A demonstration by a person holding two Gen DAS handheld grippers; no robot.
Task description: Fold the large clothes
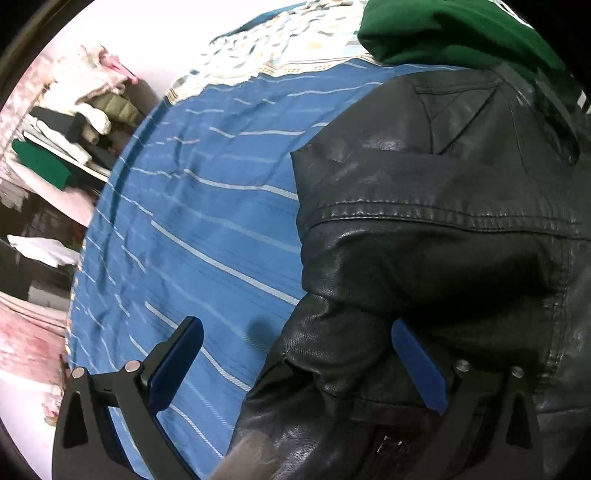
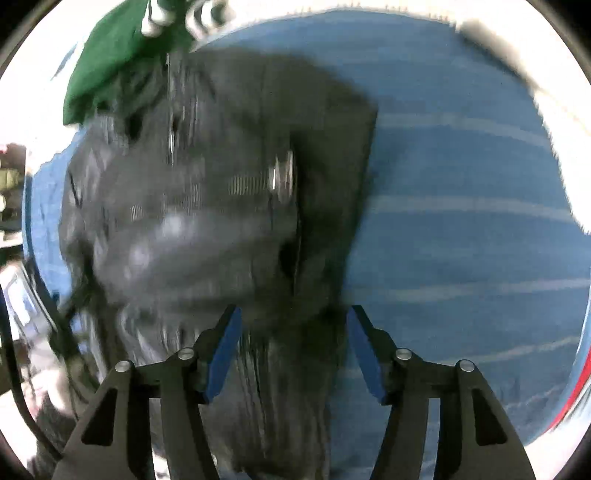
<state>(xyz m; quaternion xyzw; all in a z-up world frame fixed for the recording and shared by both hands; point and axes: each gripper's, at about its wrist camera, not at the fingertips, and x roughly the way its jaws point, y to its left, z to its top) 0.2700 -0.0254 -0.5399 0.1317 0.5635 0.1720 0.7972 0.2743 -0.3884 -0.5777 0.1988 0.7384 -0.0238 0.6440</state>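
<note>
Left wrist view: both fingers [image 1: 184, 350] pairs apart over black leather jacket [image 1: 424, 221], nothing gripped.

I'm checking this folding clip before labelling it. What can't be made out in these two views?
- Black leather jacket: left wrist view, its right and lower parts cut off by the frame edge.
- Same jacket: right wrist view, motion blur smears its zips and seams.
- Green garment: mostly cut off at the top edge; its type is unclear.
- Shelf clothes: small, distorted at the fisheye rim.
</note>
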